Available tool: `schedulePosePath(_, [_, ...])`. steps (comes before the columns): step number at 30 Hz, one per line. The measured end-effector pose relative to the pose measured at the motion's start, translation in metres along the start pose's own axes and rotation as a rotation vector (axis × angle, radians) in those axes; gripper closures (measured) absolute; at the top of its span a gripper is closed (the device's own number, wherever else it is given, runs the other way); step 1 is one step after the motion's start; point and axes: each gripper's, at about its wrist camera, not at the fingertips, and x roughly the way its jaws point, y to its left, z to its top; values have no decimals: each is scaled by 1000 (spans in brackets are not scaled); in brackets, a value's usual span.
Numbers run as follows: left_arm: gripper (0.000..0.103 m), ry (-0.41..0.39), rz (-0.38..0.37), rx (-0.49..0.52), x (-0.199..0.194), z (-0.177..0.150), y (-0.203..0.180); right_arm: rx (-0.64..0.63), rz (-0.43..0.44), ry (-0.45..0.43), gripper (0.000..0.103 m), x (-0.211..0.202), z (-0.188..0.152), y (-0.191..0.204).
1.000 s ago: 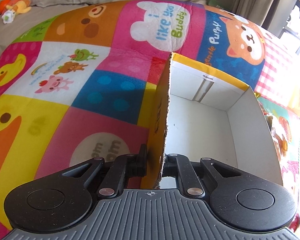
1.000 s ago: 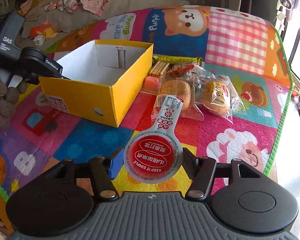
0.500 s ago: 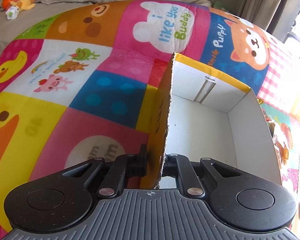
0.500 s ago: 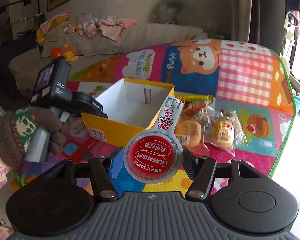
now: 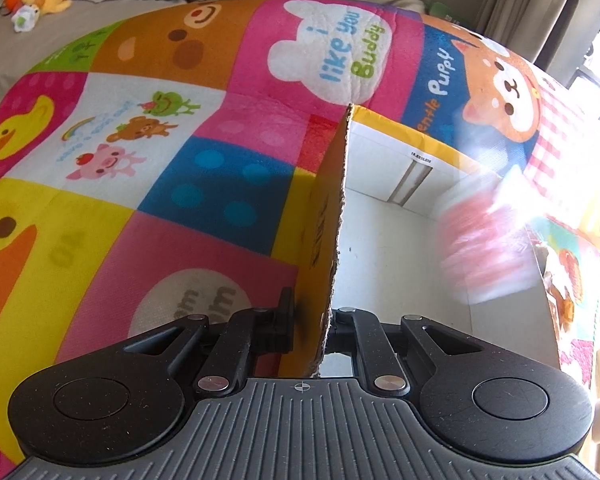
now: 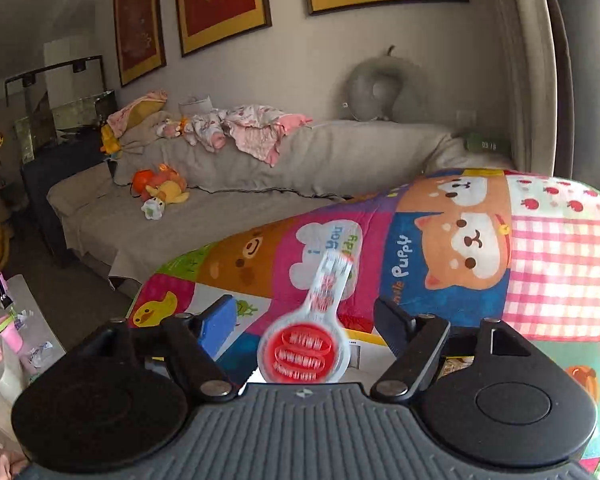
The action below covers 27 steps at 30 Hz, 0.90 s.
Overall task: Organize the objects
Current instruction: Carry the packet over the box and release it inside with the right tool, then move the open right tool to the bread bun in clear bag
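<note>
The left tool [image 5: 309,330] was clamped on the near side wall of the yellow cardboard box [image 5: 324,240], one finger outside the wall and one inside, with the wall's raw corrugated edge running up the middle of the left wrist view. The box stood on the patchwork play mat [image 5: 220,80]; its white interior [image 5: 388,264] showed a bare floor and a small label on the far wall. Over the box's right-hand side a red-and-white snack packet [image 5: 484,248] appeared only as a motion-blurred streak, so whether it touched the box floor or wall cannot be told. In the right wrist view the right tool [image 6: 304,330] had its fingers spread wide, one blue pad [image 6: 218,326] to the left and a dark one to the right, and the same snack packet [image 6: 306,350], round red label toward the camera and white tab pointing away, lay between them with a gap on each side. A strip of the box rim [image 6: 364,336] was visible just below and behind it. Beyond the mat were a grey sofa [image 6: 220,216] carrying plush toys [image 6: 160,192] and clothes, and framed pictures [image 6: 220,0] on the wall.
</note>
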Motion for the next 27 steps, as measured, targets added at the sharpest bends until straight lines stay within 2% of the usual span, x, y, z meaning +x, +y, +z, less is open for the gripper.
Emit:
schedulePosePath(2, [90, 6, -5, -1, 1, -1, 1, 32, -5, 15, 25, 6, -5, -10])
schedulePosePath(5, [90, 7, -4, 0, 1, -1, 0, 37, -64, 41, 19, 8, -24, -27])
schedulePosePath(10, [90, 5, -5, 3, 0, -3, 0, 58, -195, 125, 18, 8, -66, -75])
schedulePosePath(16, [90, 10, -7, 10, 1, -2, 0, 168, -262, 177, 18, 15, -107, -126])
schedulePosePath(20, [89, 15, -8, 6, 2, -1, 1, 129, -274, 200, 18, 32, -126, -126])
schedulePosePath(27, [89, 16, -6, 9, 2, -2, 0, -22, -270, 235, 18, 64, -153, -107])
